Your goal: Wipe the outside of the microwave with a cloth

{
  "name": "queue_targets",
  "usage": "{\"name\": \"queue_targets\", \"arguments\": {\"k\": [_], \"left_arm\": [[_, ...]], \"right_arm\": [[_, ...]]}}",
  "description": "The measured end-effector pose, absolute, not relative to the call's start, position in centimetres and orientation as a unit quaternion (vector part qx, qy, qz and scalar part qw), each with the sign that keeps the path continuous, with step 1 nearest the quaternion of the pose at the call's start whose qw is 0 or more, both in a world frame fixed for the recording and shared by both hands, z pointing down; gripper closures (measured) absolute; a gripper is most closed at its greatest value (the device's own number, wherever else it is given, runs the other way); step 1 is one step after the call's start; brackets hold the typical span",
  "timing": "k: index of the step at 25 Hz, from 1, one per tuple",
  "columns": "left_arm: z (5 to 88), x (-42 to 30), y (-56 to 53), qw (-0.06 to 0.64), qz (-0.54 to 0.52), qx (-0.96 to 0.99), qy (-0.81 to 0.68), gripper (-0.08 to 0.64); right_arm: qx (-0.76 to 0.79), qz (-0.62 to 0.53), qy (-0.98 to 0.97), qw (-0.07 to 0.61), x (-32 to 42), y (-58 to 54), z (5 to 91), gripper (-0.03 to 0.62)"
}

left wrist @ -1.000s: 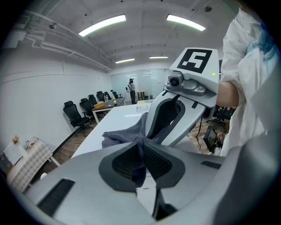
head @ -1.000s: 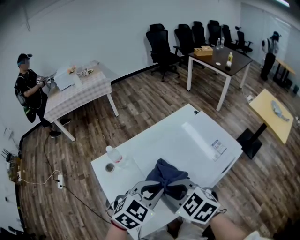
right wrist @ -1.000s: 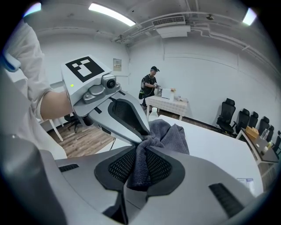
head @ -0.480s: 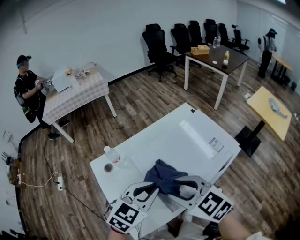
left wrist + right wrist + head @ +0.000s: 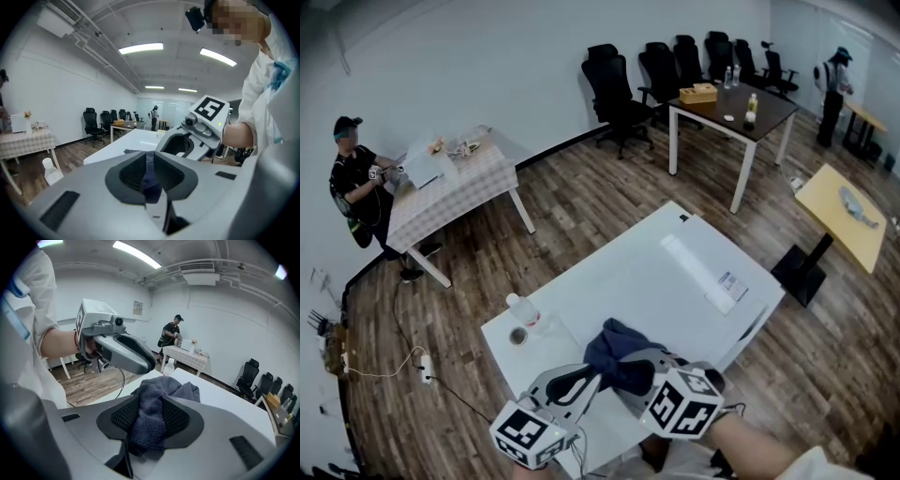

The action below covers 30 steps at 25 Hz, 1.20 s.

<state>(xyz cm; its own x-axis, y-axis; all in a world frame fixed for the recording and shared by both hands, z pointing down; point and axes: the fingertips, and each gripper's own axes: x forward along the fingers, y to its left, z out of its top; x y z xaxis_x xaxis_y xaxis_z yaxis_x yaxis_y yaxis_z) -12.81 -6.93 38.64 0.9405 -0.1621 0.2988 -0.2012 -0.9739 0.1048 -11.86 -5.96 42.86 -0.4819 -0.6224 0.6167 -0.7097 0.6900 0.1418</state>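
Note:
A dark blue-grey cloth (image 5: 614,347) lies bunched near the front edge of the white table (image 5: 628,272). My left gripper (image 5: 592,377) comes at it from the left and is shut on a thin fold of the cloth (image 5: 149,177). From the right, my right gripper (image 5: 639,367) holds a thick bunch of the cloth (image 5: 152,416) that fills the gap between its pads. Each gripper shows in the other's view: the right gripper (image 5: 187,140) and the left gripper (image 5: 124,350). No microwave is in view.
A clear plastic bottle (image 5: 526,310) and a small cap (image 5: 517,336) stand at the table's left end. A long white box (image 5: 698,274) lies at its right. Beyond are a checked table (image 5: 478,183) with a seated person (image 5: 356,178), black chairs (image 5: 614,80) and a dark table (image 5: 731,103).
The left gripper has drawn back towards the lower left and rolled. The right gripper's jaws widened and now hold a thicker bunch of cloth, which is pulled up higher.

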Motion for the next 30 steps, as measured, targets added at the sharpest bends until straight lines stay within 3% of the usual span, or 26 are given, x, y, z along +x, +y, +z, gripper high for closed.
{"name": "queue_targets", "arguments": {"k": [4,13,15,18,21,24,26,27,28,30], "left_arm": [[37.3,-11.9,-7.0,0.072,0.121,0.983,-0.121,0.510],[37.1,-6.5,-2.6,0.059,0.137,0.987,-0.065,0.509],[36.9,-6.2,-2.0,0.064,0.128,0.988,-0.058,0.509],[36.4,-6.6,-1.5,0.065,0.123,0.988,-0.061,0.509],[36.1,-7.3,-1.3,0.067,0.121,0.988,-0.070,0.509],[36.4,-8.2,-1.6,0.074,0.114,0.987,-0.084,0.509],[36.4,-8.9,-2.1,0.082,0.106,0.986,-0.099,0.509],[36.3,-9.3,-2.5,0.084,0.101,0.985,-0.108,0.509],[36.3,-9.8,-3.0,0.086,0.097,0.984,-0.119,0.509],[36.4,-10.8,-4.1,0.093,0.089,0.982,-0.138,0.509]], "right_arm": [[0.419,0.083,-0.848,0.313,-11.1,-5.1,42.7,0.460],[0.500,0.098,-0.801,0.316,-5.2,1.6,43.6,0.471],[0.501,0.105,-0.811,0.282,-5.1,2.6,43.4,0.456],[0.500,0.110,-0.826,0.236,-5.6,3.5,42.1,0.319],[0.524,0.104,-0.814,0.227,-4.2,2.8,41.2,0.314],[0.515,0.115,-0.806,0.269,-3.3,1.6,42.5,0.314],[0.485,0.129,-0.816,0.288,-4.3,1.0,43.3,0.342],[0.469,0.135,-0.822,0.293,-5.0,0.7,43.4,0.418],[0.456,0.133,-0.827,0.301,-5.6,0.2,43.3,0.450],[0.431,0.115,-0.835,0.322,-6.9,-0.9,43.2,0.462]]}}
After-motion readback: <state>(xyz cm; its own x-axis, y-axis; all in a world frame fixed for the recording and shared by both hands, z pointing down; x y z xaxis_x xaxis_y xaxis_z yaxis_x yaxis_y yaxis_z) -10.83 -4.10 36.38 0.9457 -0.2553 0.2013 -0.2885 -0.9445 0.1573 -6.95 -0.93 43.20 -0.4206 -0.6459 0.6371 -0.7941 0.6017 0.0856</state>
